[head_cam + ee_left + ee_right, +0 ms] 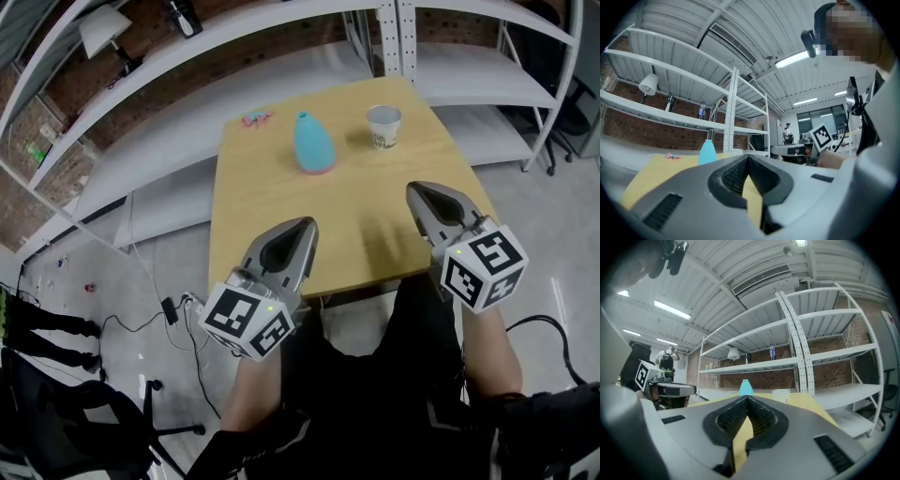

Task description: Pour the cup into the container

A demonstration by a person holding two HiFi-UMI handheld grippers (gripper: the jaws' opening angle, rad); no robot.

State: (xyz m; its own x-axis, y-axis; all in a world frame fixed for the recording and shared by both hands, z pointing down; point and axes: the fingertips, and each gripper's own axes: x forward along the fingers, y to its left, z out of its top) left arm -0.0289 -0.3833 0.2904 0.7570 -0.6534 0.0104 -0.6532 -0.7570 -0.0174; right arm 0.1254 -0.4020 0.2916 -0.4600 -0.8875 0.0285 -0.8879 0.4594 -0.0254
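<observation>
I see one square table [356,216] with a light wooden top, standing on a grey floor [530,202]. Three items rest on its far half:
- a white cup [383,127], upright, near the far right corner
- a blue container [314,143], upright, left of the cup and apart from it
- a small pink object [255,119], by the far left corner

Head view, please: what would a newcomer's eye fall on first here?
The left gripper and right gripper, both shut and empty, point over the near edge of a wooden table. At its far side stand a turquoise bottle and, to its right, a white paper cup.
</observation>
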